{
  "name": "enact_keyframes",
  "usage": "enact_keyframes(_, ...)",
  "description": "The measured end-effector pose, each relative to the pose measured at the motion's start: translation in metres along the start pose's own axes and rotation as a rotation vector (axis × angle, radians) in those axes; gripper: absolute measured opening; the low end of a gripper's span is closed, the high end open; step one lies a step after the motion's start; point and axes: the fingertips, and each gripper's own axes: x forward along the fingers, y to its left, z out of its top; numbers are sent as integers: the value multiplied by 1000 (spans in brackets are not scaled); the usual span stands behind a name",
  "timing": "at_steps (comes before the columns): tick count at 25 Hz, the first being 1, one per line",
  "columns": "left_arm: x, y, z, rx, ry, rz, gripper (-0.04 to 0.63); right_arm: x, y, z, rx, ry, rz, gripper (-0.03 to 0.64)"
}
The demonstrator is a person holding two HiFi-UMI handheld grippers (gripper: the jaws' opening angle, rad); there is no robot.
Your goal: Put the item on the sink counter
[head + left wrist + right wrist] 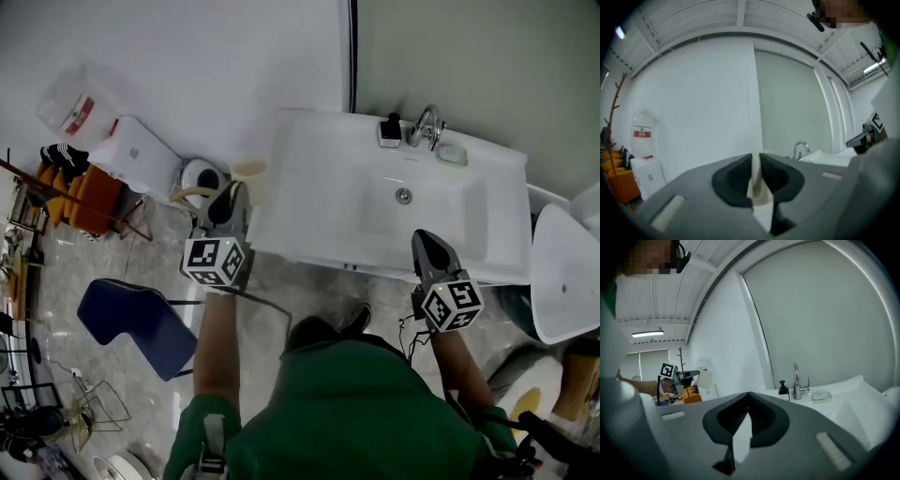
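A white sink worktop point(309, 187) stands against the wall, with a basin point(441, 211) sunk in its middle. At its back edge a chrome faucet point(427, 124) stands between a dark-topped soap dispenser point(390, 129) and a pale soap dish point(451, 154). The front and left parts of the worktop are bare. To the left, on the floor, are a blue chair point(141, 319), orange seats point(84, 197) and a water jug point(75, 108) on a white cabinet point(136, 150). The left gripper point(232, 187) hangs just off the worktop's left edge. Its fingers point(740, 176) stand narrow and are clamped on the thin wall of a cream cup point(248, 170), whose wall fills the slit between them in the left gripper view. The cup is held in the air beside the worktop and does not rest on it. The right gripper point(424, 236) is over the worktop's front edge, near the basin. Its fingers point(761, 416) are closed tip to tip with nothing between them and point toward the faucet. The right gripper view also shows the left gripper with the cup, well to its left.
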Motion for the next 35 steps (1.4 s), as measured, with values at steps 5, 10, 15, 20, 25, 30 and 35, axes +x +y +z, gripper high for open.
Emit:
enact_keyframes(5, 65, 13, -28, 0, 47, -43, 46, 25, -20, -8, 19, 46, -50, -2)
enact_keyframes(10, 136, 35, -68, -17, 91, -102, 46, 48, -35, -5, 25, 69, -159, -2)
enact_keyframes(15, 205, 63, -110, -18, 134, -164, 46, 80, -39, -7, 35, 106, -259, -2)
enact_keyframes(20, 258, 82, -155, -21, 195, -198, 46, 107, -37, -15, 36, 146, -316, -2)
enact_keyframes(25, 295, 87, -185, -14, 226, -241, 46, 121, -36, -26, 72, 168, -364, -2)
enact_keyframes(30, 319, 89, -205, -21, 235, -244, 46, 131, -33, -37, 107, 189, -386, -2)
enact_keyframes(35, 324, 92, -217, -34, 218, -216, 48, 134, -32, -38, 117, 185, -397, -2)
